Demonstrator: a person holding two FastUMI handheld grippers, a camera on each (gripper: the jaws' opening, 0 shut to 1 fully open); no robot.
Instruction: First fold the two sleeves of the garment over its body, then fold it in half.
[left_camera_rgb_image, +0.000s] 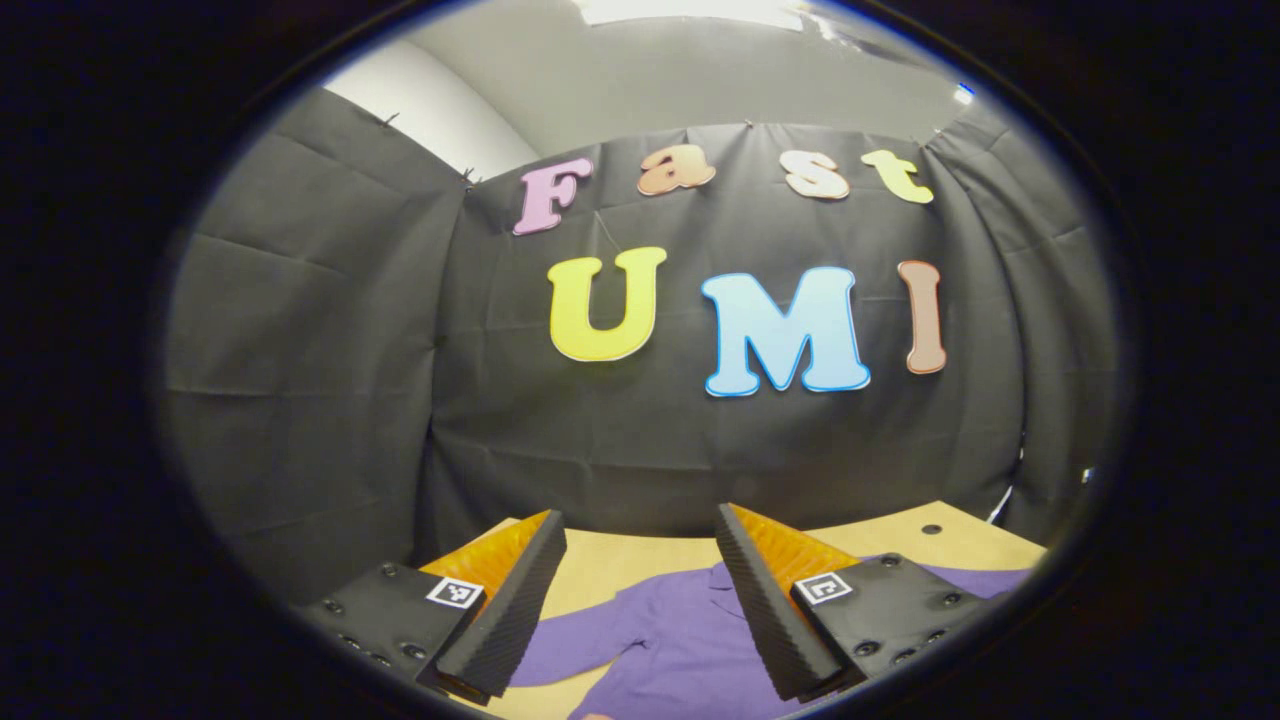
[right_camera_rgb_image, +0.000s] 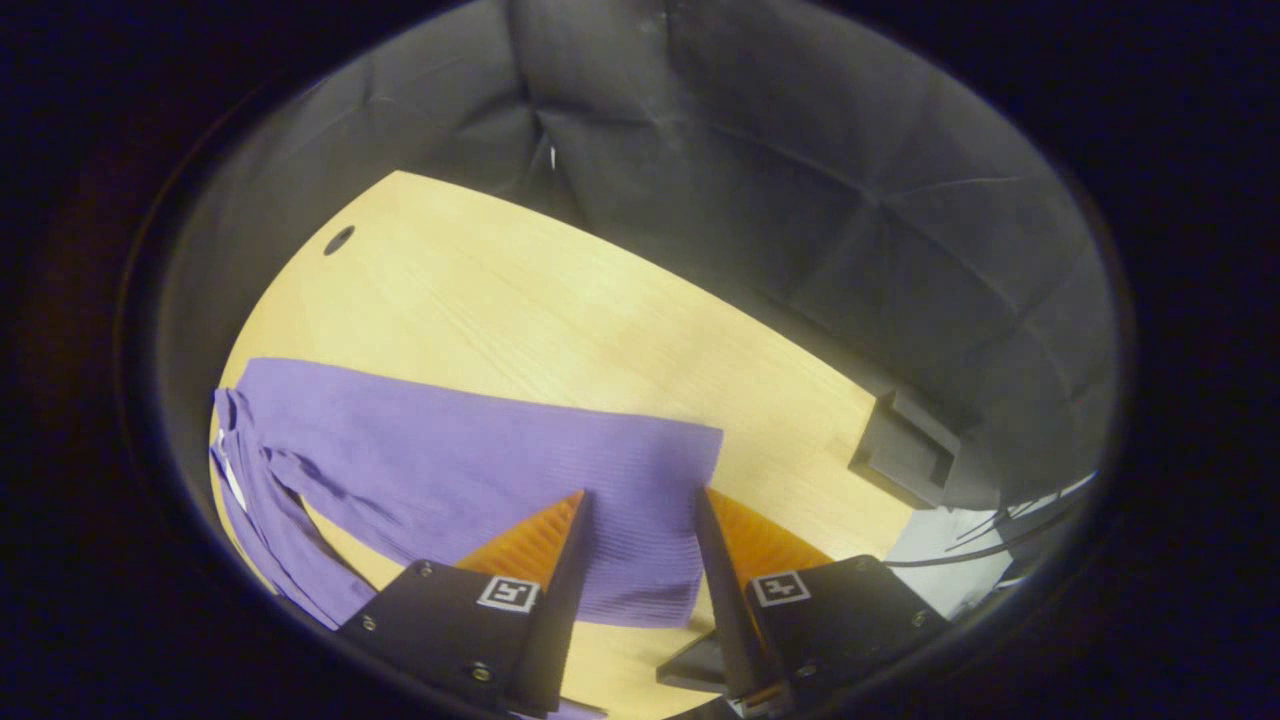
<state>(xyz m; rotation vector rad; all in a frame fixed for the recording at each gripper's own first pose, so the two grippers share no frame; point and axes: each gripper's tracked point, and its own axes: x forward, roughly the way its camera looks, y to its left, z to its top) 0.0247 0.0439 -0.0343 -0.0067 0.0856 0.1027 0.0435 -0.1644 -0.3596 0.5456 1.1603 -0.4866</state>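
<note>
On the wooden tabletop (right_camera_rgb_image: 560, 300) below me a purple garment (right_camera_rgb_image: 480, 470) lies spread flat, one sleeve (left_camera_rgb_image: 575, 640) stretched out sideways, while my left gripper (left_camera_rgb_image: 640, 535) and my right gripper (right_camera_rgb_image: 640, 500) both hang above it with fingers apart, holding nothing.

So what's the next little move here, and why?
Probably lower the right gripper toward a sleeve. The purple garment lies spread on the table with nothing folded, and both grippers hover open, the left gripper aimed mostly at the wall.
</note>
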